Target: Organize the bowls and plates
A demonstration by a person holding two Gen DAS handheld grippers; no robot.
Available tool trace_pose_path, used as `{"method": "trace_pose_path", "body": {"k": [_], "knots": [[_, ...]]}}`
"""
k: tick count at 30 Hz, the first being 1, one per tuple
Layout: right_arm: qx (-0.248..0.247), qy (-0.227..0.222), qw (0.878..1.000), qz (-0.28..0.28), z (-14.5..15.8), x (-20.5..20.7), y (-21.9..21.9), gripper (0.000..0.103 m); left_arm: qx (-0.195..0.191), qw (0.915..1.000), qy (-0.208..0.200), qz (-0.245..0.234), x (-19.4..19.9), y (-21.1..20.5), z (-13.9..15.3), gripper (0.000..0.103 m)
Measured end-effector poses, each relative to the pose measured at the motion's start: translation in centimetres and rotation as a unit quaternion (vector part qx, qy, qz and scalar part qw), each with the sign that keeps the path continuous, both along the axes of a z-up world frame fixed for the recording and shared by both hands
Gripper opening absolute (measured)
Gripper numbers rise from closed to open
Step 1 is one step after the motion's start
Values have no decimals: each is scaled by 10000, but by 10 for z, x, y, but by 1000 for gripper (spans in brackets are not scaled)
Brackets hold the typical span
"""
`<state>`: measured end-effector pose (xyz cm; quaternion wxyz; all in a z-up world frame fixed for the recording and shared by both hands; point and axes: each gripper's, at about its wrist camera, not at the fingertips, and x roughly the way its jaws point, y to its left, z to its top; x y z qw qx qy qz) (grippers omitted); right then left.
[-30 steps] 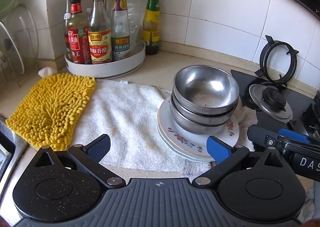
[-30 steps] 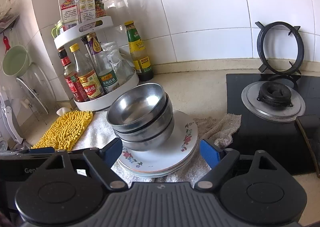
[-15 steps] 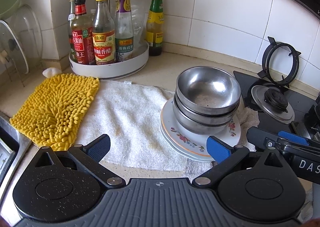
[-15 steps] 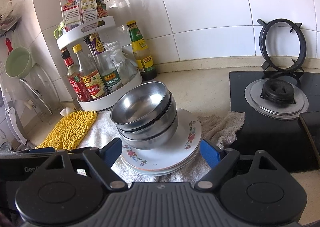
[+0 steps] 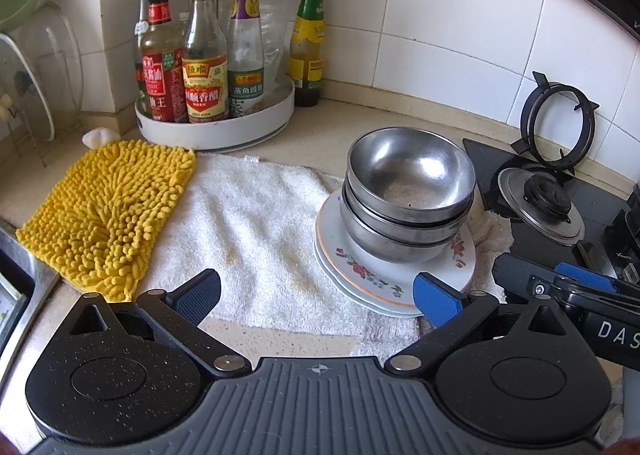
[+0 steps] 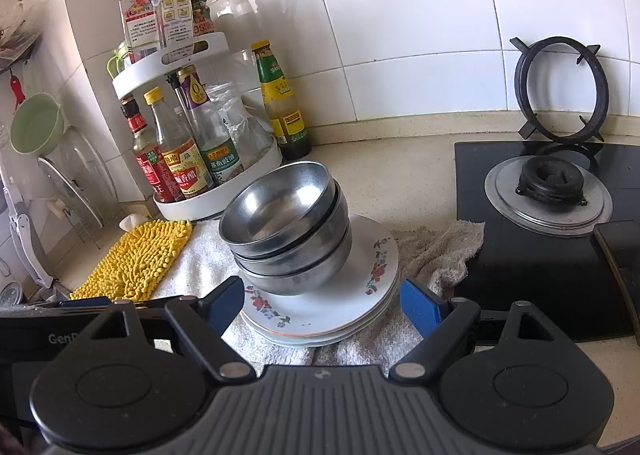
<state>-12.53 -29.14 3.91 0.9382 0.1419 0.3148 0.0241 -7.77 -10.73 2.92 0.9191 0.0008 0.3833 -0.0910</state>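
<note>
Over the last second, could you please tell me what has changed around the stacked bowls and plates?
Both cameras have eased slightly nearer: the steel bowls and floral plates look a little larger and closer in each view. Nothing was gripped or released. The left hand-held gripper and right hand-held gripper stay open and empty, and the bowls still sit nested on the plates on the white towel.

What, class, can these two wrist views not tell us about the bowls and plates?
- Stack of steel bowls: the nested rims hide the lower bowls' insides, both views.
- Floral plates: the bowls cover their middles; the exact count is unclear from the edges.
- Towel: the surface under it is hidden.
</note>
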Motion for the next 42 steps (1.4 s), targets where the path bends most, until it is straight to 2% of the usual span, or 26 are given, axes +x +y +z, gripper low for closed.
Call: {"method": "trace_pose_path", "body": {"k": [5,19,26,30,32,36,42], "knots": [[-8,-2,10000,32,0,-1,1,103,-41,10000,-23,-24,-4,-1,2,100],[78,-123,9998,95,4,-6,1,103,-132,9996,-243,-53,-11,1,5,100],[128,-187,9997,103,4,-6,0,103,-253,9996,-150,34,-11,3,5,100],[123,-214,9996,137,5,-7,1,103,-77,9988,-468,118,-18,-1,9,102],[174,-243,9995,137,5,-7,-1,103,-94,9987,-490,121,-18,-1,10,102],[166,-298,9993,162,8,-7,0,103,-28,9965,-819,135,-24,-1,13,103],[205,-279,9993,160,7,-7,1,103,127,9951,-981,56,-25,-2,15,103]]}}
